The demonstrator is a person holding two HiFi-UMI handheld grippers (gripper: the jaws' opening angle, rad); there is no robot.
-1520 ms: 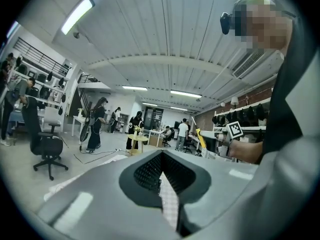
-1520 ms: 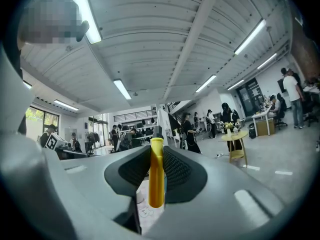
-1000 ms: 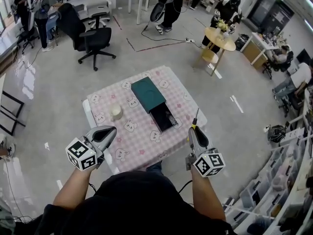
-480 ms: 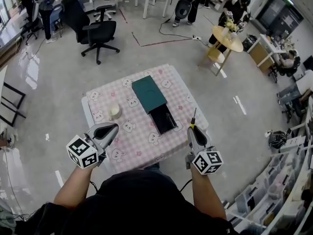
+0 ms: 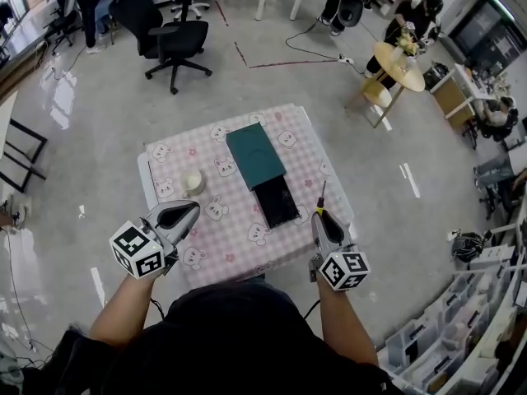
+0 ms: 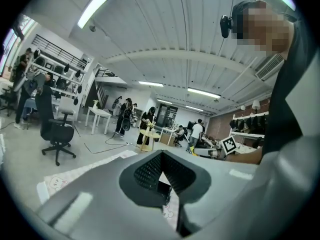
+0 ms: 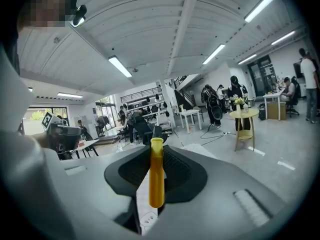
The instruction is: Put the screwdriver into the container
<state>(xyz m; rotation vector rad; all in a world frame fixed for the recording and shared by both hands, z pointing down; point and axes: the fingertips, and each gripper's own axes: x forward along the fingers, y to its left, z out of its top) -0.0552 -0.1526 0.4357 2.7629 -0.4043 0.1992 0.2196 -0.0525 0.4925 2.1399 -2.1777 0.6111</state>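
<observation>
My right gripper [image 5: 319,223] is shut on a screwdriver [image 5: 320,204] with a yellow handle, and its dark shaft points away from me over the table's near right corner. In the right gripper view the screwdriver [image 7: 156,176] stands upright between the jaws of the right gripper [image 7: 156,184]. The container [image 5: 262,169] lies mid-table: a dark green box with a black open tray drawn out toward me. It sits ahead and left of the screwdriver tip. My left gripper [image 5: 176,218] hovers over the near left table edge, shut and holding nothing; the left gripper view shows the left gripper [image 6: 161,178] with its jaws together.
The small table [image 5: 232,225] has a pink checked cloth. A cream round object [image 5: 193,183] sits on its left side. On the floor beyond are a black office chair [image 5: 174,41], a round yellow table [image 5: 403,61] and several people. Storage bins [image 5: 461,336] stand at the right.
The head view has tilted, so the table sits a little higher in the frame. Both grippers stay nearly in place. The right one still holds the screwdriver.
</observation>
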